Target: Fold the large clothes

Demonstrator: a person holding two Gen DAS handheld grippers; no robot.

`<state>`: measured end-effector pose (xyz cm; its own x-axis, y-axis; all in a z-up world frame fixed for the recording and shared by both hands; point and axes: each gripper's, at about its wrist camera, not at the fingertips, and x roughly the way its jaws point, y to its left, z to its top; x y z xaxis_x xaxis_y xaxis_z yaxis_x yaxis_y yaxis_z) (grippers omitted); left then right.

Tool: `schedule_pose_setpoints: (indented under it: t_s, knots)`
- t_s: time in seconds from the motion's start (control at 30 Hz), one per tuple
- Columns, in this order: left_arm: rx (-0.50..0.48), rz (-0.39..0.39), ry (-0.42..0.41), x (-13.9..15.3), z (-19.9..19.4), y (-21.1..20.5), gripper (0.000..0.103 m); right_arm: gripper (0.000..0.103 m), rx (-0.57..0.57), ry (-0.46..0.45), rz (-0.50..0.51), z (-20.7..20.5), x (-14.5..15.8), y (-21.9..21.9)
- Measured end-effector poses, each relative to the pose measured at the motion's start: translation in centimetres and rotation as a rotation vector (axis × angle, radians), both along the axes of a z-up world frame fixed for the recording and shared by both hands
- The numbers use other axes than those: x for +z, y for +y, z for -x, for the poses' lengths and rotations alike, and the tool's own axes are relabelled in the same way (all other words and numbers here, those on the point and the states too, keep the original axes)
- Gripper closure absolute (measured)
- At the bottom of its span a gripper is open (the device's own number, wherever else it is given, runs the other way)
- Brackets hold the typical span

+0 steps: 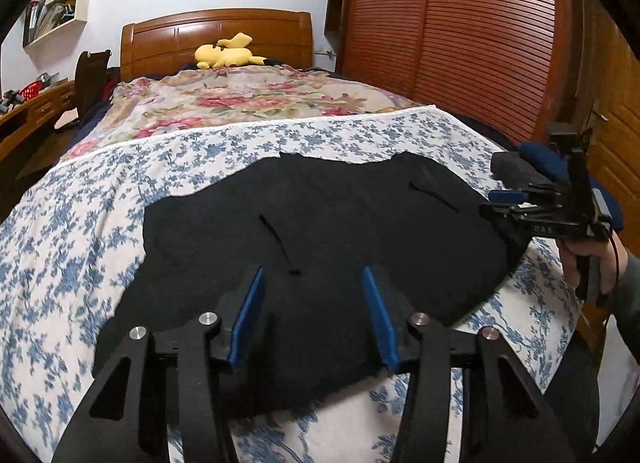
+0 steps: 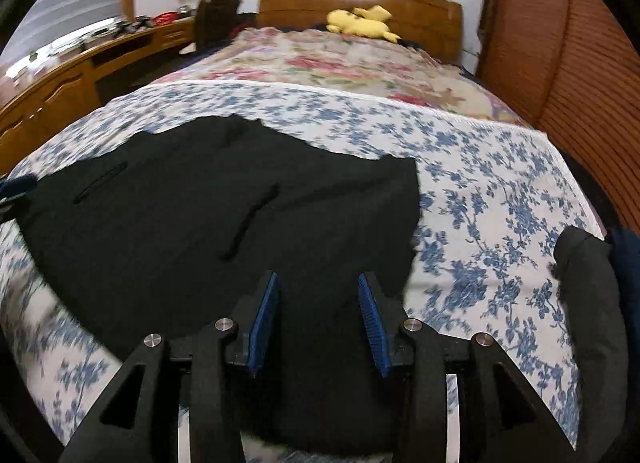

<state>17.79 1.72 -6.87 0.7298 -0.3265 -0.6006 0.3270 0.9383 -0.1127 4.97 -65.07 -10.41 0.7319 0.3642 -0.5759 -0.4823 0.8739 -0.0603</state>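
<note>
While the left gripper [image 1: 312, 275] hangs with jaws apart over the near edge of the black garment [image 1: 320, 215], this garment lies flat on the bed [image 1: 80, 231] — the right gripper [image 1: 504, 199] is at its right edge.

From the right wrist, the right gripper [image 2: 316, 279] is spread wide, holding nothing, above the garment [image 2: 200, 203] — a plush [image 2: 360, 25] lies by the headboard.

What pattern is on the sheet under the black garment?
Blue flowers on white sheet, clearest in the left wrist view.
</note>
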Motion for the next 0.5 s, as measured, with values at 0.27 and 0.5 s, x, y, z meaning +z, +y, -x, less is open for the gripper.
schedule_pose_setpoints:
  t_s: [0.27,0.5]
  knots:
    - [0.002,0.012,0.026,-1.1,0.9,-0.5,0.055,0.06,0.022,0.052,-0.004,-1.1,-1.4,0.5]
    - [0.009,0.002,0.06,-2.6,0.8,-0.1,0.055,0.06,0.019,0.129,0.021,-3.5,-5.1,0.2]
